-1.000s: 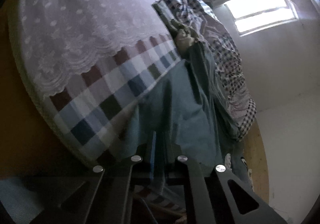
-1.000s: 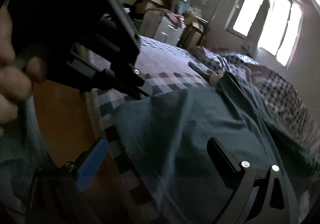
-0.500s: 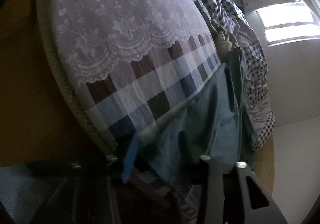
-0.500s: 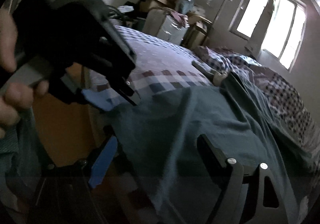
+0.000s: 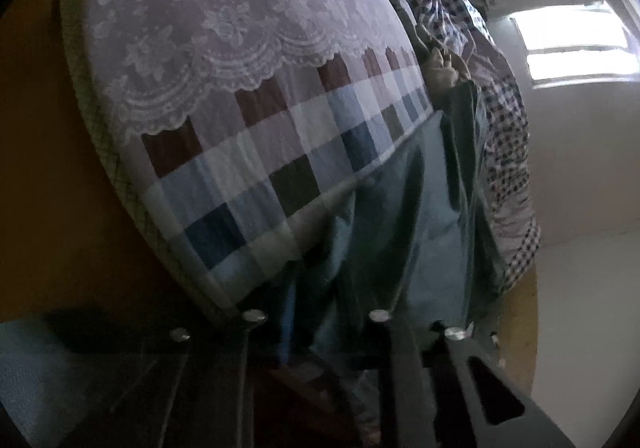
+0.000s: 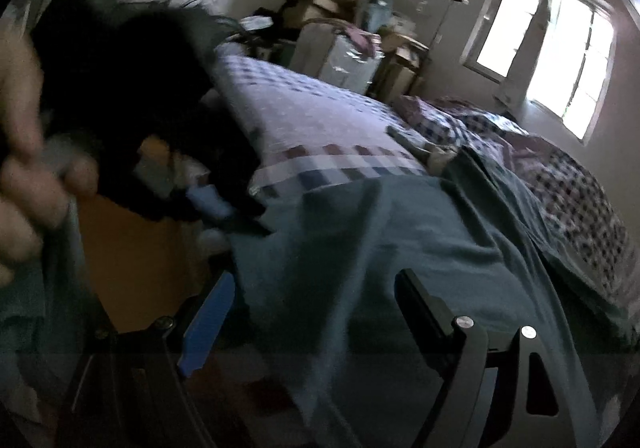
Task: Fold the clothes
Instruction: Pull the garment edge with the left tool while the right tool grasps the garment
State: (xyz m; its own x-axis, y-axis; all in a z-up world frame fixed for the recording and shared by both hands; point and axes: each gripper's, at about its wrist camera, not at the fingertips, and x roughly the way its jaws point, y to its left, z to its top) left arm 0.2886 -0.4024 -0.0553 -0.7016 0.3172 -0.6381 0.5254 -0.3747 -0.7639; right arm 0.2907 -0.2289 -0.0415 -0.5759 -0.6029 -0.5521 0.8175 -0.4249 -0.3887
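A teal garment point(image 5: 420, 208) lies spread on the bed, its near edge hanging over the side. My left gripper point(image 5: 324, 328) is at that hanging edge. Its jaws are closing, with a bunch of the teal cloth filling the narrow gap between them. In the right wrist view a hand point(image 6: 24, 176) holds the left gripper point(image 6: 228, 214) at the garment's point(image 6: 400, 232) near left corner. My right gripper point(image 6: 316, 312) stands open over the near hem. Cloth lies between its blue pad point(image 6: 204, 324) and its black finger, and the pads do not press on it.
The bed has a checked sheet point(image 5: 248, 168) under a lace cover point(image 5: 224, 16). A rumpled checked quilt point(image 6: 568, 184) lies past the garment. The orange wooden bed side point(image 6: 132, 260) is below the left gripper. Boxes and clutter point(image 6: 332, 8) stand behind the bed, and a bright window point(image 6: 560, 48) is at the right.
The left jaws were tight on the cloth a second ago, spread wide half a second ago, and are narrow on the hem again. The right jaws came slightly closer together.
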